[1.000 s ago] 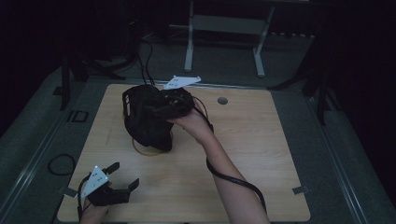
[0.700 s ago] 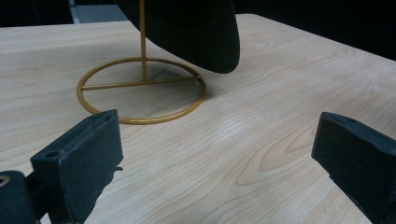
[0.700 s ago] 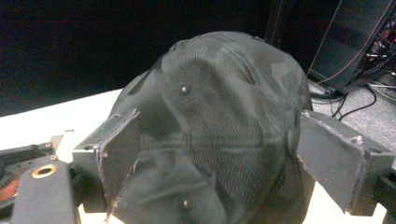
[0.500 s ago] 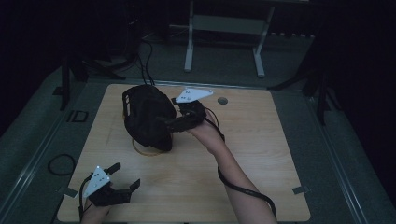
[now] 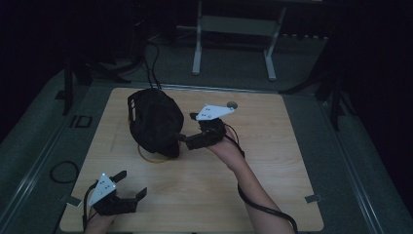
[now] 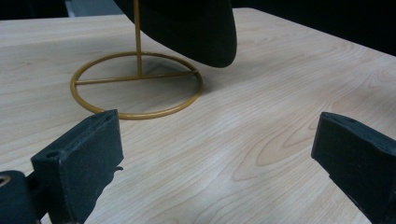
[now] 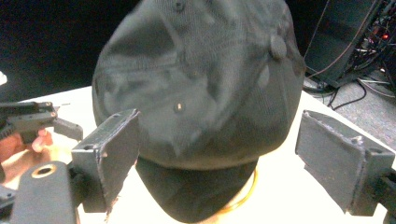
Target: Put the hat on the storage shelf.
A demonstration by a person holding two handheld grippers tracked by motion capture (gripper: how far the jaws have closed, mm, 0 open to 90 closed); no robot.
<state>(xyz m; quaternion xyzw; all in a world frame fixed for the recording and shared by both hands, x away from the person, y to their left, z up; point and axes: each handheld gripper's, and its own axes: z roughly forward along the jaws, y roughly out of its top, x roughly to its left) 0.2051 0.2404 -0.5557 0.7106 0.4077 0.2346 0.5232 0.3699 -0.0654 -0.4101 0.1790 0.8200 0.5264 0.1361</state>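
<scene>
A black cap [image 5: 153, 122] hangs on a gold wire stand [image 5: 146, 158] at the back left of the wooden table [image 5: 282, 161]. My right gripper [image 5: 184, 140] is just right of the cap, pointing at its lower edge, jaws open. In the right gripper view the cap [image 7: 196, 93] sits close ahead between the spread jaws of the right gripper [image 7: 215, 154], untouched by either. My left gripper [image 5: 130, 186] stands open near the front left corner. The left gripper view looks between the open jaws of the left gripper [image 6: 215, 154] at the stand's ring base [image 6: 135, 84] and the cap's brim [image 6: 196, 28].
A round grommet hole [image 5: 232, 105] lies in the table's back edge. A black cable [image 5: 265, 210] trails from my right gripper along the forearm. A cable loop [image 5: 62, 171] lies on the floor at left, and a metal frame [image 5: 197, 44] stands behind the table.
My right gripper has drawn back from the top of the cap, down and to the right. The left gripper has hardly moved.
</scene>
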